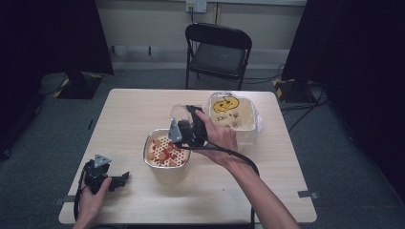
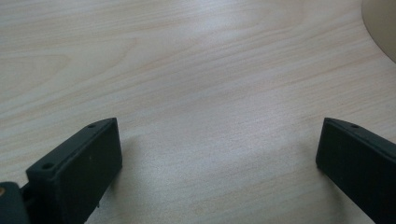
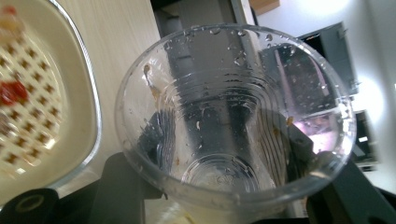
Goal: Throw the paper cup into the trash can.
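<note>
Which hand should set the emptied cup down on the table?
Right. The right gripper already clamps the clear cup, tipped over the strainer bowl. The left gripper rests open at the table's near-left corner.

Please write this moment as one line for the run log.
left tool: open, on table | right tool: holds empty cup beside bowl
</note>
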{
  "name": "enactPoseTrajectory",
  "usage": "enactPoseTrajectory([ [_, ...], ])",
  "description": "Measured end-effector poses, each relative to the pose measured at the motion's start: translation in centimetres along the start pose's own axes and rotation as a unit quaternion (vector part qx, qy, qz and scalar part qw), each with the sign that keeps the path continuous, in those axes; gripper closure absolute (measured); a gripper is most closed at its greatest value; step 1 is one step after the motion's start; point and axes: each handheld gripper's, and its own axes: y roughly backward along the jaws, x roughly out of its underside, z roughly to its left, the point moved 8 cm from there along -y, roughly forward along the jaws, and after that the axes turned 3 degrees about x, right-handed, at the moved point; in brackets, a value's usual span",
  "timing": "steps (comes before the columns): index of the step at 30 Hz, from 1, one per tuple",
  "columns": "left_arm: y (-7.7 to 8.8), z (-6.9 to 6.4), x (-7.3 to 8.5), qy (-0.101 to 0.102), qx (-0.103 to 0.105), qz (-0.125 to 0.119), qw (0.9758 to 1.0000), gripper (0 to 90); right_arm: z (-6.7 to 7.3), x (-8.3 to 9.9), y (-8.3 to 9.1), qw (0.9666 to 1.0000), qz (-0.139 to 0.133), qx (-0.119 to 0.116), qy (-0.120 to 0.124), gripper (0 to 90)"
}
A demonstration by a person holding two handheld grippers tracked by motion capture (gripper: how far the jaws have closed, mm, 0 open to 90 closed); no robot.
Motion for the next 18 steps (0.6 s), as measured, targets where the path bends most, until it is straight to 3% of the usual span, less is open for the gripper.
enactPoseTrajectory([
  [2, 0.0, 0.0, 0.0, 0.0, 0.0, 0.0, 1.0, 0.0, -0.1, 0.1, 0.0, 0.9979, -0.011, -0.023, -0.059, 48.5],
  [4, 0.0, 0.0, 0.0, 0.0, 0.0, 0.0, 1.0, 0.0, -0.4, 0.3, -0.1, 0.9931, -0.023, -0.043, -0.107, 48.6],
  [6, 0.0, 0.0, 0.0, 0.0, 0.0, 0.0, 1.0, 0.0, -0.7, 0.5, -0.3, 0.9855, -0.035, -0.065, -0.152, 48.6],
  [7, 0.0, 0.0, 0.0, 0.0, 0.0, 0.0, 1.0, 0.0, -0.7, 0.5, -0.4, 0.9791, -0.043, -0.077, -0.183, 48.7],
  [9, 0.0, 0.0, 0.0, 0.0, 0.0, 0.0, 1.0, 0.0, -0.8, 0.5, -0.4, 0.9718, -0.049, -0.087, -0.214, 48.7],
  [11, 0.0, 0.0, 0.0, 0.0, 0.0, 0.0, 1.0, 0.0, -0.9, 0.5, -0.3, 0.9679, -0.054, -0.091, -0.228, 48.7],
  [13, 0.0, 0.0, 0.0, 0.0, 0.0, 0.0, 1.0, 0.0, -0.9, 0.2, -0.3, 0.9588, -0.068, -0.104, -0.255, 48.8],
  [15, 0.0, 0.0, 0.0, 0.0, 0.0, 0.0, 1.0, 0.0, -1.0, 0.1, -0.2, 0.9522, -0.081, -0.108, -0.274, 48.9],
  [18, 0.0, 0.0, 0.0, 0.0, 0.0, 0.0, 1.0, 0.0, -1.4, -0.2, -0.1, 0.9352, -0.106, -0.12, -0.316, 48.8],
])
